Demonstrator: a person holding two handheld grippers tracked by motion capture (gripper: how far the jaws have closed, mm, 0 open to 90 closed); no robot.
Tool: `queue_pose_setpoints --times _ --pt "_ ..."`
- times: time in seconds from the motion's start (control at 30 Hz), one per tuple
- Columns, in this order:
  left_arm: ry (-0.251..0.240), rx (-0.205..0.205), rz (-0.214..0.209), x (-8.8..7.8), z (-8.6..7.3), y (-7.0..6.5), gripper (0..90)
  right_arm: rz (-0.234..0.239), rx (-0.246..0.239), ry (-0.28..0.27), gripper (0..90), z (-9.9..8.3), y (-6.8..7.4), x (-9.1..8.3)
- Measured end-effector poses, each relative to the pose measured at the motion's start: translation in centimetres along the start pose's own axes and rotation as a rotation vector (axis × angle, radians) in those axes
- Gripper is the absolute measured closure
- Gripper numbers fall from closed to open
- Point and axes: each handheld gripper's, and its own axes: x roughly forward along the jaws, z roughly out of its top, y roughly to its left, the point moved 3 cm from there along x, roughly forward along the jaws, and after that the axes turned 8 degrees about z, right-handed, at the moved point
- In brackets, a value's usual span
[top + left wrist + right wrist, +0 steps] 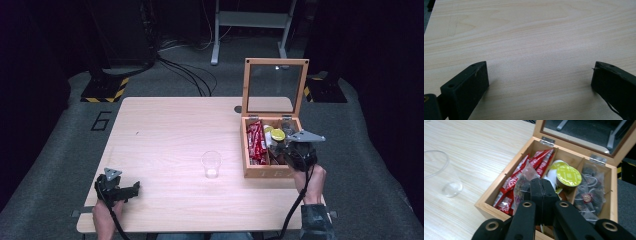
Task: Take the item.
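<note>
My left tool [131, 190] rests low on the table [165, 125] near its left front corner, jaws spread wide with bare wood between them. A clear plastic cup [211, 164] stands mid-table. Over the open wooden box [260, 174] on the right, my right tool [540, 185] pinches a clear tea-bag sachet [526, 178], jaws fully closed, above the red packets [510, 185].

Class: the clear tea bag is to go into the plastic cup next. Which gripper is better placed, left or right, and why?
Right. The right gripper is shut on the clear tea bag above the wooden box. The left gripper rests open over the bare table, apart from the plastic cup.
</note>
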Motion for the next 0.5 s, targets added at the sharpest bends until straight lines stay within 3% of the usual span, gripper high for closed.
queue_pose_setpoints --times 0.5 --pt "0.001 -0.002 -0.002 0.0 0.0 0.0 1.0 0.063 -0.095 -0.016 90.0 1.8 3.8 0.9"
